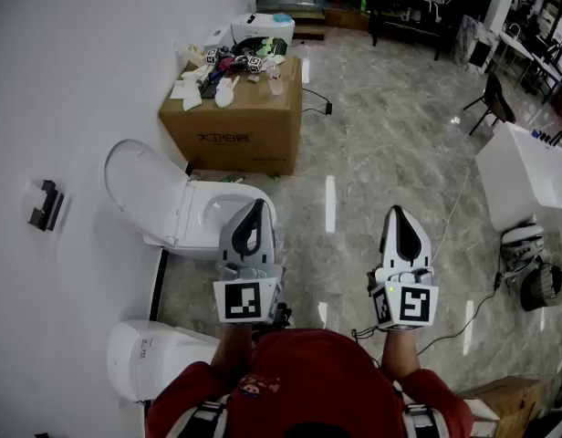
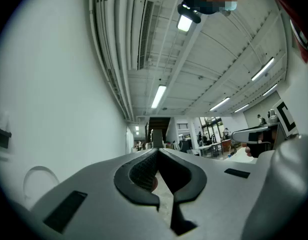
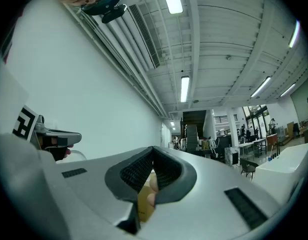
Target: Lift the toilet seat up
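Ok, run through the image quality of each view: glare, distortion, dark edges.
Head view: sharp, with a bright reflected streak on the glossy floor. Left gripper view: strong fisheye bending, black corners, a ceiling light blown out, a mosaic patch at the top. Right gripper view: the same fisheye curve and dark rim, with a strip light glaring overhead.

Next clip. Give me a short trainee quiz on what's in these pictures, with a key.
1. True or false: the left gripper is clamped on the toilet lid.
2. What stands by the wall beyond the toilet? A) a cardboard box B) a chair C) a ladder
3. Fill in: the toilet lid stands ____.

Key: 1 false, its jaws are shut on nothing, apart from the lid; 2 A; 3 raised.
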Demonstrator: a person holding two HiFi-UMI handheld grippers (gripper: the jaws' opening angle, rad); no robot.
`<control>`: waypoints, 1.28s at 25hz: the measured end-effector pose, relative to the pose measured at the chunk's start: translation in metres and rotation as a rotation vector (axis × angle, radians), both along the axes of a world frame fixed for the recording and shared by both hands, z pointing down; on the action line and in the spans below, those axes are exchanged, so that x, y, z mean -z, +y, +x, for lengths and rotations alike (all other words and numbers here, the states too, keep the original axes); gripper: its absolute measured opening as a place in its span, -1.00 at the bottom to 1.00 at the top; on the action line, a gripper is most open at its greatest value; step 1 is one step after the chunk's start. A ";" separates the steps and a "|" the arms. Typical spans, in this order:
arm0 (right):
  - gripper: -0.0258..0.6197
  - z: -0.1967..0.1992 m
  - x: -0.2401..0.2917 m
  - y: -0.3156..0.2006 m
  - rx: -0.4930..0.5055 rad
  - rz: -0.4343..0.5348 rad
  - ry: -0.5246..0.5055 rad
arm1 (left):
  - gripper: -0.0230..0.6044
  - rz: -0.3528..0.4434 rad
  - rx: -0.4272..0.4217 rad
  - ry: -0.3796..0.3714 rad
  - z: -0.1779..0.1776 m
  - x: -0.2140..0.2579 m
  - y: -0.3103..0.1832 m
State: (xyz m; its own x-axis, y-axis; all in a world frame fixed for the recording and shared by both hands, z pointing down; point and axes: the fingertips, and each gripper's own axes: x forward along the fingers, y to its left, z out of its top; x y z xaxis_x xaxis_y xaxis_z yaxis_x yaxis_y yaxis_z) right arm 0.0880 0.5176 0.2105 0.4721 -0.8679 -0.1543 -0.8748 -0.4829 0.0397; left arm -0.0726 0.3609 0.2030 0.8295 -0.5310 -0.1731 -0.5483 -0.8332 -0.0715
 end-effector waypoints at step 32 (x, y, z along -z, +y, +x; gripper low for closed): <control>-0.88 -0.048 -0.022 -0.091 0.012 -0.008 -0.043 | -0.89 -0.048 -0.044 -0.019 -0.034 -0.027 -0.081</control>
